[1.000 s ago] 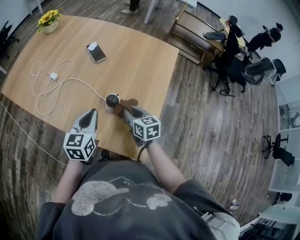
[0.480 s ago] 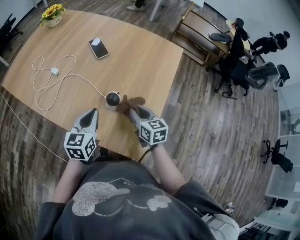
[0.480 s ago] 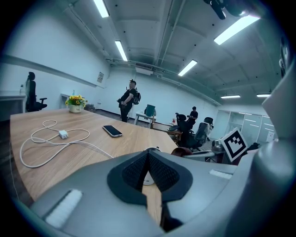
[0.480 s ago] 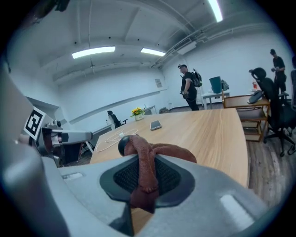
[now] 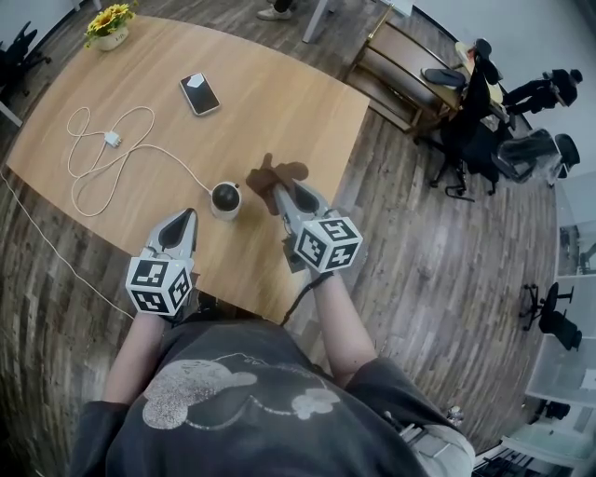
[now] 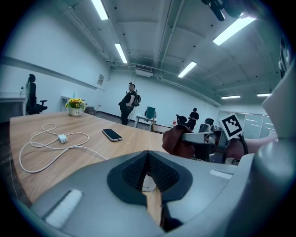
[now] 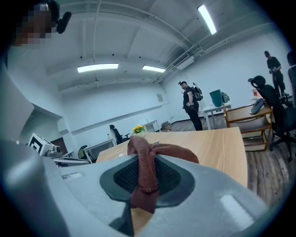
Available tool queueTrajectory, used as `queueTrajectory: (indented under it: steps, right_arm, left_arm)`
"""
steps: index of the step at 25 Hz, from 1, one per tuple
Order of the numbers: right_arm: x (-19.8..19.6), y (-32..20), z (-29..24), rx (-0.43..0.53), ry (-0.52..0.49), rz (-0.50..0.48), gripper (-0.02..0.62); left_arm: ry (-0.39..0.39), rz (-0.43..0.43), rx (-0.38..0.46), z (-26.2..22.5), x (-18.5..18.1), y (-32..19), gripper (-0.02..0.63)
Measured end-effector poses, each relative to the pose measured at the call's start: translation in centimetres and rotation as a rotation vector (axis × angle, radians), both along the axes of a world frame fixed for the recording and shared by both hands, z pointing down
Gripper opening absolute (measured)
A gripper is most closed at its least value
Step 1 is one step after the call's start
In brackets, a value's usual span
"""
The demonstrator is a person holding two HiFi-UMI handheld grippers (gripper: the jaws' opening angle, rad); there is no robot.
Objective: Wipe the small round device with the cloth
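The small round device (image 5: 224,197), a dark ball on a white base, stands on the wooden table (image 5: 279,102) near its front edge. My right gripper (image 5: 281,193) is shut on a brown cloth (image 5: 277,174), held just right of the device and apart from it. In the right gripper view the cloth (image 7: 148,166) hangs bunched between the jaws of the right gripper (image 7: 147,159). My left gripper (image 5: 186,219) is shut with nothing in it, just short of the device on its left. In the left gripper view the left gripper (image 6: 148,159) partly hides the device's white base (image 6: 148,184); the cloth (image 6: 178,141) shows to the right.
A white cable with a charger (image 5: 110,140) runs from the device across the left of the table. A phone (image 5: 200,93) lies further back, and a pot of yellow flowers (image 5: 110,25) stands at the far corner. Office chairs (image 5: 475,102) and a bench stand right of the table.
My right gripper has drawn the cloth off the device, up and to the right. The left gripper has stayed in place.
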State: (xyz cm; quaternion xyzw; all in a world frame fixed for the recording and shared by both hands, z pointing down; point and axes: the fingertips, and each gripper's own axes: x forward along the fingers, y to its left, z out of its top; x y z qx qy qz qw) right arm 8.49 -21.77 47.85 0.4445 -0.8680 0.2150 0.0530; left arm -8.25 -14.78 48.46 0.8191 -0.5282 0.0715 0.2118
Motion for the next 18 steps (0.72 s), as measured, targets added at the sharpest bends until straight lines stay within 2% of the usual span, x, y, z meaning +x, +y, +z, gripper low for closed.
queueTrajectory:
  steps: [7,18]
  right_arm:
    - [-4.3,-1.5,3.1,-0.064,0.009,-0.072,0.061]
    - [-4.2,-1.6,9.0,-0.215,0.089,-0.112,0.061]
  left_arm:
    - [-0.005,-0.023,-0.011,0.3,-0.3,-0.2,0.018]
    - [-0.007,-0.064,-0.041,1.3,-0.5,0.0,0.018]
